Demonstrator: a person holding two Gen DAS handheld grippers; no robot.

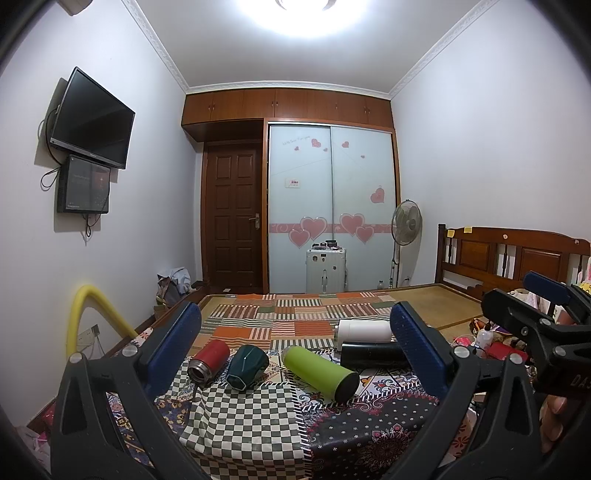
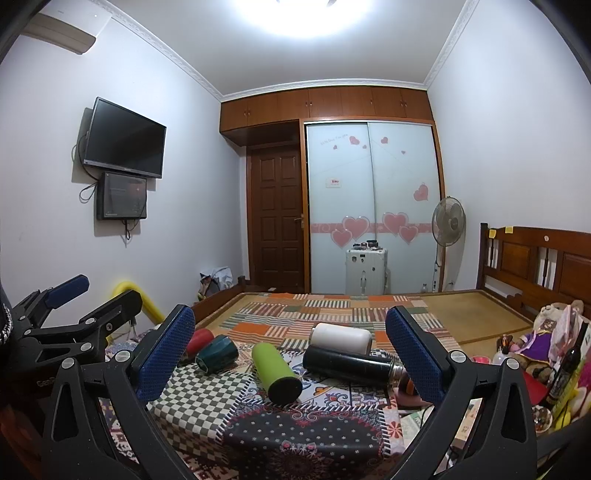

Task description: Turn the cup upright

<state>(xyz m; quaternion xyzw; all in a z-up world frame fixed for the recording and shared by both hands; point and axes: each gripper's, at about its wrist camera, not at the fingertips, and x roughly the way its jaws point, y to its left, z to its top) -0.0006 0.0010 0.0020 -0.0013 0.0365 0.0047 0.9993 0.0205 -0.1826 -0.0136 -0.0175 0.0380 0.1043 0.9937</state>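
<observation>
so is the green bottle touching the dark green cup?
Apart. The left wrist view shows patterned cloth between the green bottle and the dark green cup; the right wrist view shows the same gap. Both lie on their sides.

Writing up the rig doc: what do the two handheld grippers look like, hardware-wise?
Both match: the left gripper and right gripper have black plastic linkage arms with silver rivets and blue textured pads on the fingers. White lettering is partly visible on the bodies. No cables or sleeves visible.

A blown-out white round ceiling lamp (image 1: 301,11) lights the room brightly from above. Both views bend strongly at dark, vignetted edges. The black wall-mounted television (image 2: 123,138) casts soft shadows.
</observation>
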